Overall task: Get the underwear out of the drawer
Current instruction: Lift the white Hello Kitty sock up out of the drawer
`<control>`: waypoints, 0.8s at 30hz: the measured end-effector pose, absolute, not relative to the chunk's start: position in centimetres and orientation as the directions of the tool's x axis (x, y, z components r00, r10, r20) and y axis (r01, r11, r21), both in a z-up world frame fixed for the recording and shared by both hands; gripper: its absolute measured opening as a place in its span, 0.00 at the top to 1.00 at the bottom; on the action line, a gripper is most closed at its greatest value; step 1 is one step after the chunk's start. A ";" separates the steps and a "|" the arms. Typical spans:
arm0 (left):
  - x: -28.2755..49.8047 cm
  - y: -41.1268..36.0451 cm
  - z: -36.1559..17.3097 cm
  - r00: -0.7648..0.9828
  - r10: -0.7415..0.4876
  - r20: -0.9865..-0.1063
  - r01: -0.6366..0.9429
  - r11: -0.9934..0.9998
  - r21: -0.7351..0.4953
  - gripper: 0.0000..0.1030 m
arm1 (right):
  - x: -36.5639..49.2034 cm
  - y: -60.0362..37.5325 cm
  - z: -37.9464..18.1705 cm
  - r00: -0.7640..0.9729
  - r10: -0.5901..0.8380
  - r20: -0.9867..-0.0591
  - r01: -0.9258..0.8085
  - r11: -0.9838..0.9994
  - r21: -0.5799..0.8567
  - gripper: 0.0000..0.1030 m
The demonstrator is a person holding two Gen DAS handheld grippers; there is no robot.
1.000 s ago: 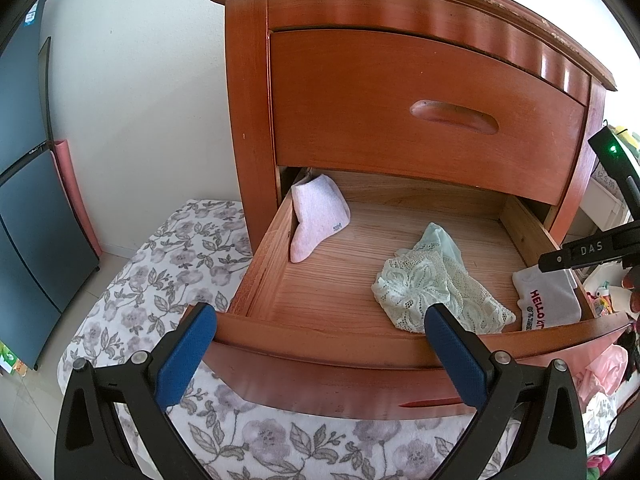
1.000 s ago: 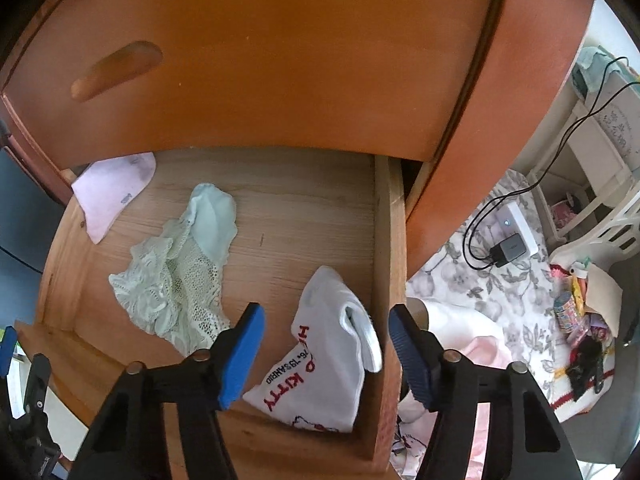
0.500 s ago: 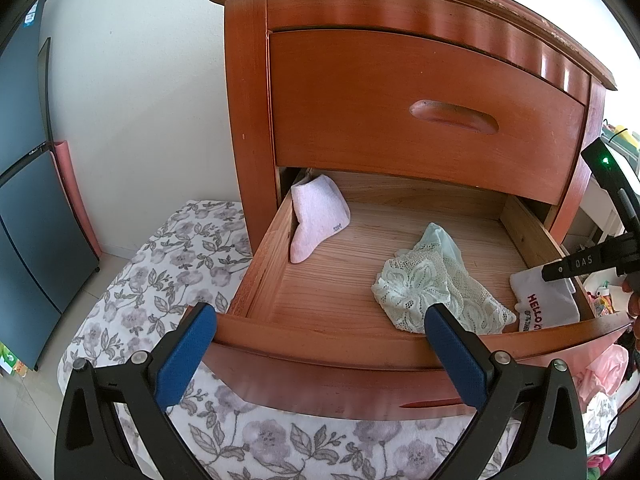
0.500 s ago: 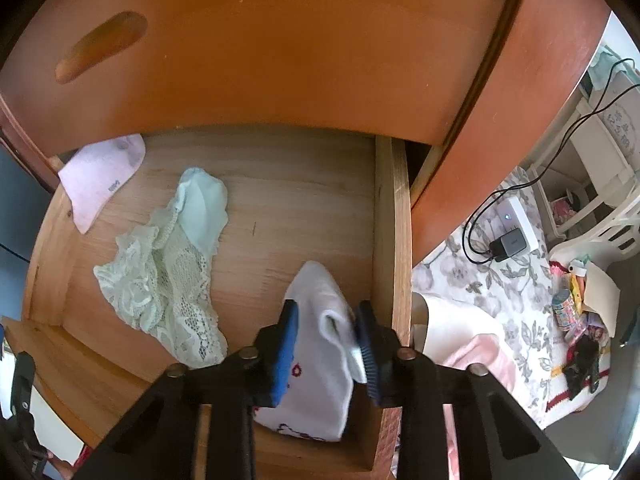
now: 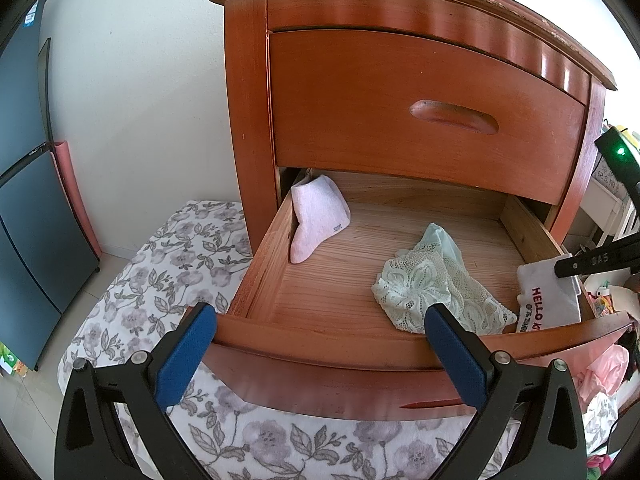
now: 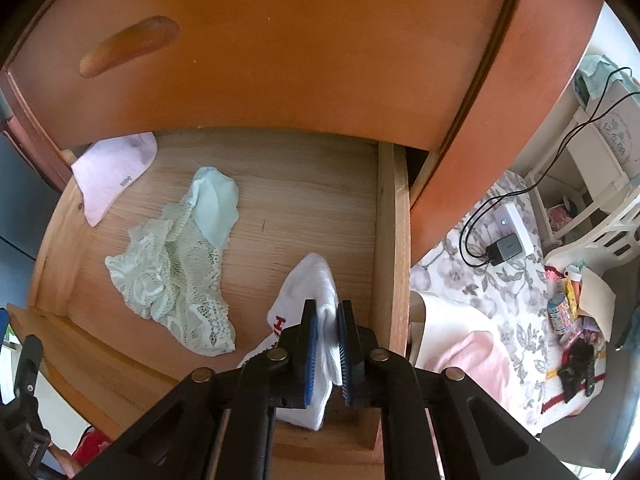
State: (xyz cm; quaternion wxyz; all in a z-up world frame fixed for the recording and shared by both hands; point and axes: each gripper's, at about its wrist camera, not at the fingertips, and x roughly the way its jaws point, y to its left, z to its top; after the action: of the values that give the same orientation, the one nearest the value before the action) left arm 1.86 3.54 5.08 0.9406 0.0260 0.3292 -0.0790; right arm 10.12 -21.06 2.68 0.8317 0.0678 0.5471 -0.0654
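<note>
— Open lower drawer (image 5: 360,264) of the wooden nightstand (image 5: 400,92), pulled out under a closed upper drawer (image 5: 420,116). Toward its right wall, white underwear (image 6: 308,300) with red lettering, bunched up against the wood.

— Pinched by anything?

— By the right hand-held gripper (image 6: 328,320), pointing steeply down into the drawer. Just been closing, blue pads now pressed on a fold of the white fabric between them.

— And the rest of the drawer?

— Toward its middle, pale green lace underwear (image 5: 436,284), crumpled flat on the drawer floor and touched by nothing. In its far left corner, a pink sock (image 5: 316,216) leaning against the side wall.

— Left side?

— Left hand-held gripper (image 5: 316,344) hanging in front of the drawer's front panel, blue pads spread wide, nothing between them. Below it, a floral sheet (image 5: 160,288) to the left of the drawer.

— Beyond the drawer's right wall?

— More floral sheet, with a white charger (image 6: 512,232) and black cable (image 6: 480,216) lying on it.
</note>
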 end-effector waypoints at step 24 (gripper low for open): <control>2.0 3.5 5.0 0.771 -0.130 -0.624 0.166 0.986 0.000 0.00 | 1.7 -21.6 15.2 0.725 -0.062 -0.686 0.243 0.955 0.170 0.90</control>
State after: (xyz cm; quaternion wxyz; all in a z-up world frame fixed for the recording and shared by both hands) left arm 1.96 3.52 5.04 0.9405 0.0276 0.3293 -0.0788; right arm 1.66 -21.63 15.24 0.9203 0.1250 0.3613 -0.0828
